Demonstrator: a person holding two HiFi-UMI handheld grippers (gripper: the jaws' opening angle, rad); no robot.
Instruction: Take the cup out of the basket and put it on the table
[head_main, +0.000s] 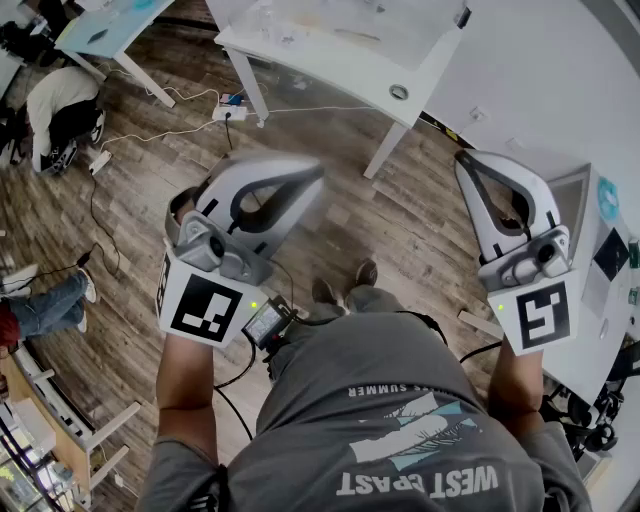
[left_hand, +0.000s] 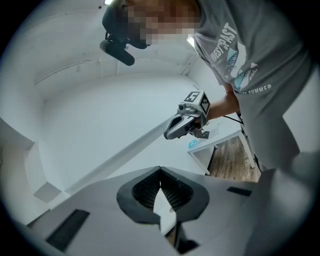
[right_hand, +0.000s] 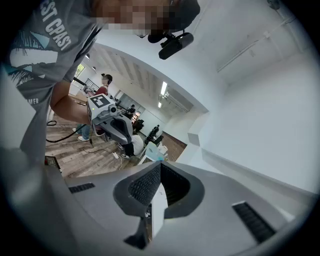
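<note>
Cup and basket: neither shows in any of the three views, so I cannot place them.

Tongs, count two. Left gripper (left_hand: 160, 169): clenched, tips meeting at a point, nothing between the ribbed black pads, only the diamond-shaped hollow they leave. Right gripper (right_hand: 159, 168): likewise clenched and empty. Both are held up in the air at chest level, well apart and angled upward. Each one's camera catches the other against a plain white wall.

Marker cubes, count two: one on the left (head_main: 200, 306), one on the right (head_main: 541, 314), both white with black square patterns. A small green light glows beside each.

Shells are smooth grey-white plastic, curved, with a loop-shaped opening in each body.

The grey T-shirt (head_main: 400, 420) fills the lower head view. A black box with a lit screen (head_main: 268, 322) sits at the waist, with dark cables trailing from it. Two shoes (head_main: 345, 283) stand on the floor.

The floor (head_main: 140, 210) is wood plank, brown and streaky.

I count three tables in the head view. A white one (head_main: 330, 62) is ahead, with slanted legs. A teal-topped one (head_main: 100, 28) is far left, and another white one (head_main: 590, 330) is at the right edge, close to the right gripper.

A white power strip (head_main: 232, 112) lies under the front table, with white cable running left.

Two other people are at the left. One is crouched in a white top (head_main: 55, 100); the other shows only jeans legs (head_main: 45, 305).
</note>
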